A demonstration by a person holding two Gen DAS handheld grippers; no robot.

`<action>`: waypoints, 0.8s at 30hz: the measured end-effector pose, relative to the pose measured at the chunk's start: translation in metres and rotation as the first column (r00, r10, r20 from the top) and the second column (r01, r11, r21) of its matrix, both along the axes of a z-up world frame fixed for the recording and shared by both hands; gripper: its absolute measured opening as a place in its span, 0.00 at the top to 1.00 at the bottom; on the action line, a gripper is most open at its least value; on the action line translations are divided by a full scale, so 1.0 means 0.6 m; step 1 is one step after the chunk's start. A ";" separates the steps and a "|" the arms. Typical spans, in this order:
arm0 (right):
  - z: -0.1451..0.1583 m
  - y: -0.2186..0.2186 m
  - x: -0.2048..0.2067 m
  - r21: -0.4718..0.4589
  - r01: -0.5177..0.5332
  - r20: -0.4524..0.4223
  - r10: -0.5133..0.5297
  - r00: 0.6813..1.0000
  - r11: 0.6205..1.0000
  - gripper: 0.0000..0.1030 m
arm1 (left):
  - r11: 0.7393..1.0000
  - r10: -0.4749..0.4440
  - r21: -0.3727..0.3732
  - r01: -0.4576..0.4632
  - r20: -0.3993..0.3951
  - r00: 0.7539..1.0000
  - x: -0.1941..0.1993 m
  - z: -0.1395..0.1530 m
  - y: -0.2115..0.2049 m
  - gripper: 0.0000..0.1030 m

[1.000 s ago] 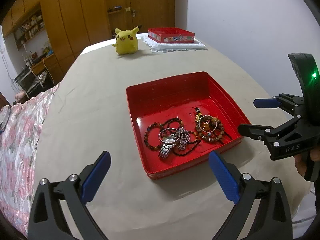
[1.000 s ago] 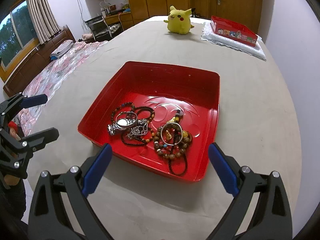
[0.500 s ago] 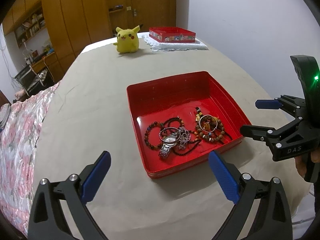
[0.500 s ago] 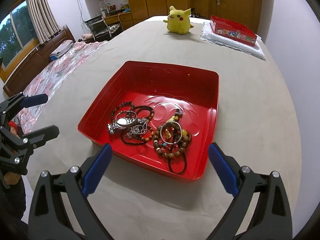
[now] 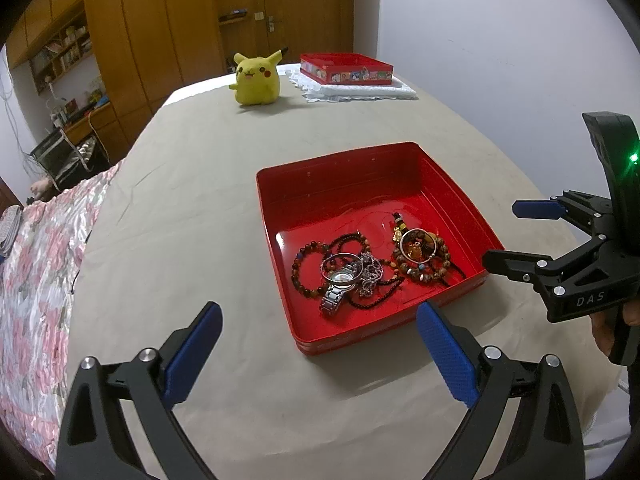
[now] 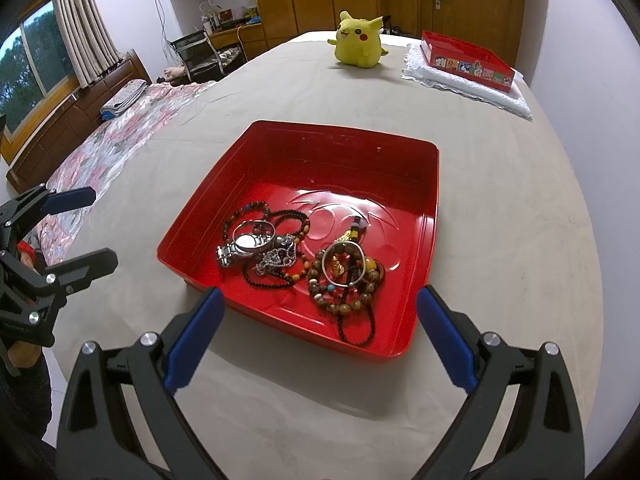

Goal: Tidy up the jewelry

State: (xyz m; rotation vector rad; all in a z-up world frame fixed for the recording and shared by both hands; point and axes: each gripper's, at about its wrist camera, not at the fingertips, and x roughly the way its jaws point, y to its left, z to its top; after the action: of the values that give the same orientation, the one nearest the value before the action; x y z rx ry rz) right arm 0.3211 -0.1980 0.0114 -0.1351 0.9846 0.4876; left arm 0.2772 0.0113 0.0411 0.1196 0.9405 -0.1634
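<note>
On bed, near edge: jewelry (image 6: 300, 258) heaped, tangled in red tray (image 6: 352, 152). We hold left gripper (image 5: 316, 344) and right gripper (image 6: 318, 328) short of tray, jaws spread, empty. Second red box (image 6: 468, 60) sits far off; sorting stage unclear.

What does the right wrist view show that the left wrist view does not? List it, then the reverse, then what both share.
Only the right wrist view shows the window, the curtain and the left tongs seen from the side, open.

Only the left wrist view shows the right tongs from the side, open, with a green light on the body.

Both show the red tray holding the watch and beaded bracelets, the yellow plush toy, the far red box and the flowered bedspread.
</note>
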 end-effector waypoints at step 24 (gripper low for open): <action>0.001 -0.001 -0.010 -0.002 -0.001 0.001 0.001 1.000 1.000 0.07 | 1.000 -0.003 0.003 0.003 0.001 1.000 -0.005 0.001 -0.001 0.06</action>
State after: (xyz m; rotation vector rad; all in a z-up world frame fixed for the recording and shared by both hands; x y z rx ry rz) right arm 0.3154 -0.1985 0.0121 -0.1375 0.9835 0.4877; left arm 0.2741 0.0108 0.0417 0.1242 0.9400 -0.1647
